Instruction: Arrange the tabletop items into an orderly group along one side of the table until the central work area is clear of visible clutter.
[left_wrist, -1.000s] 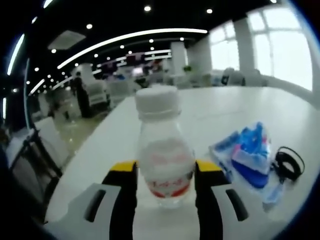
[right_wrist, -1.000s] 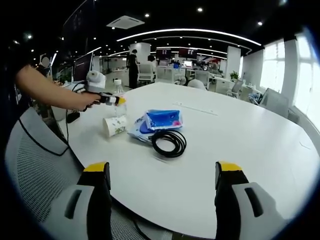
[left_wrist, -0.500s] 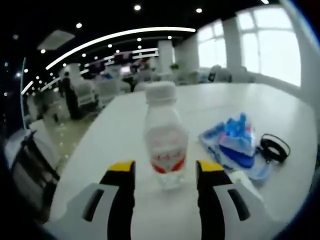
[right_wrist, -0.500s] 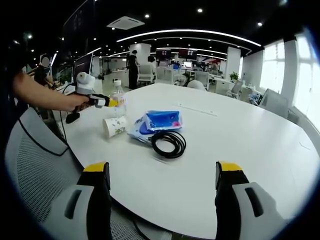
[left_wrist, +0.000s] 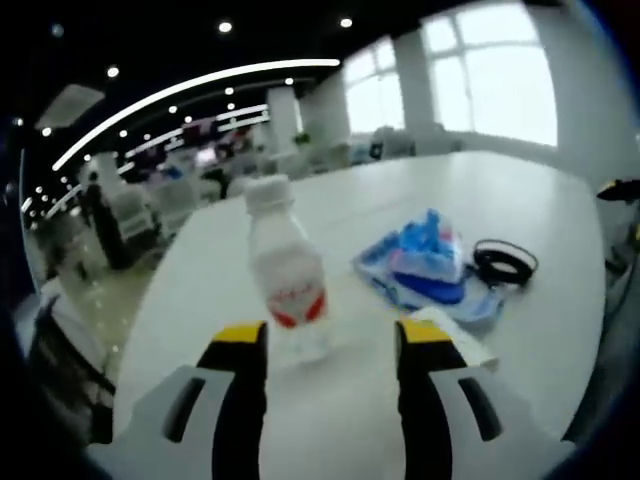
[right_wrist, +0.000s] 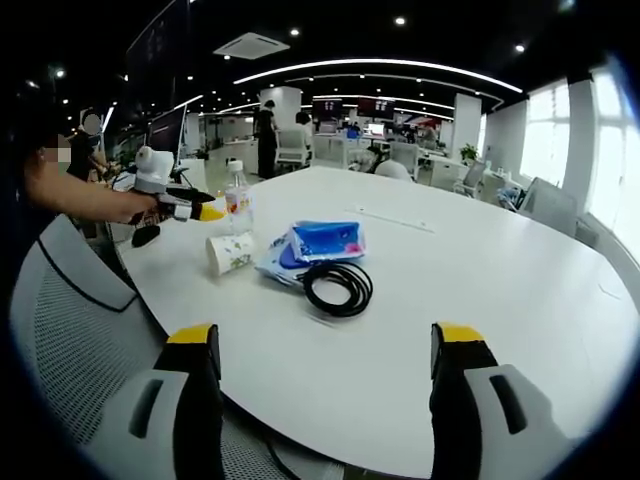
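White round tabletop (right_wrist: 480, 290), bottle (left_wrist: 285, 275), paper cup (right_wrist: 231, 251), blue packet (right_wrist: 322, 241) and black cable (right_wrist: 338, 285) already bunched near one edge. Left claw (left_wrist: 325, 345) apart, just short of the standing bottle; right claw (right_wrist: 325, 350) apart, holding nothing. Probably only final tidying left.

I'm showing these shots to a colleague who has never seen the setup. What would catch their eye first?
Probably the clear plastic bottle with its white cap and red label, standing upright on the white table just beyond the open left claw. Next, the cluster near the table's edge: a paper cup lying on its side, a blue wet-wipes pack and a coiled black cable.
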